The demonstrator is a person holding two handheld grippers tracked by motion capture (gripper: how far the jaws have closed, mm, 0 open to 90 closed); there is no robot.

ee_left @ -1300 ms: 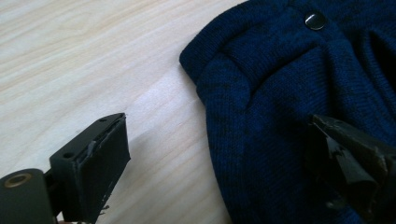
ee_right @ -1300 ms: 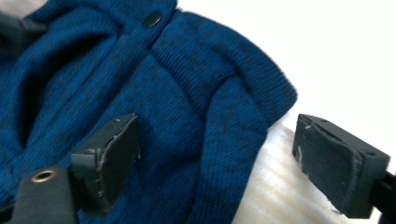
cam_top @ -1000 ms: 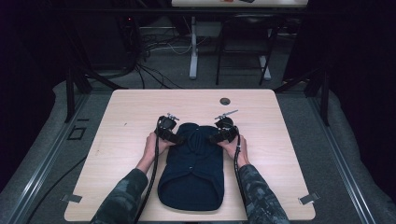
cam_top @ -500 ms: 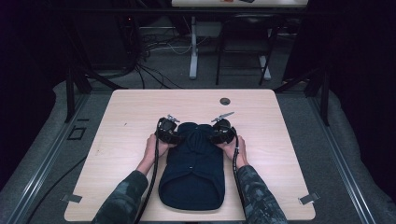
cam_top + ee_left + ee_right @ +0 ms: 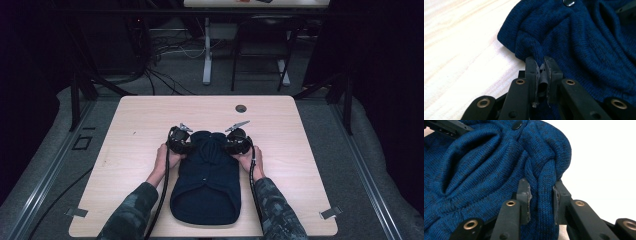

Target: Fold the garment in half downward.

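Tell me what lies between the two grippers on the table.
In the high view, the far end of the dark blue knitted sweater spans the gap between the left gripper and right gripper, each shut on its folds.

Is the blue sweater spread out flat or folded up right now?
Folded. The sweater lies as a narrow bundle on the table, no sleeves showing, its far end bunched where both grippers pinch a ridge of knit.

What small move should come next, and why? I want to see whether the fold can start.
Probably lift both grippers a little together. The left gripper and right gripper have just closed on bunched knit at the far corners of the blue sweater, which lies flat on the table.
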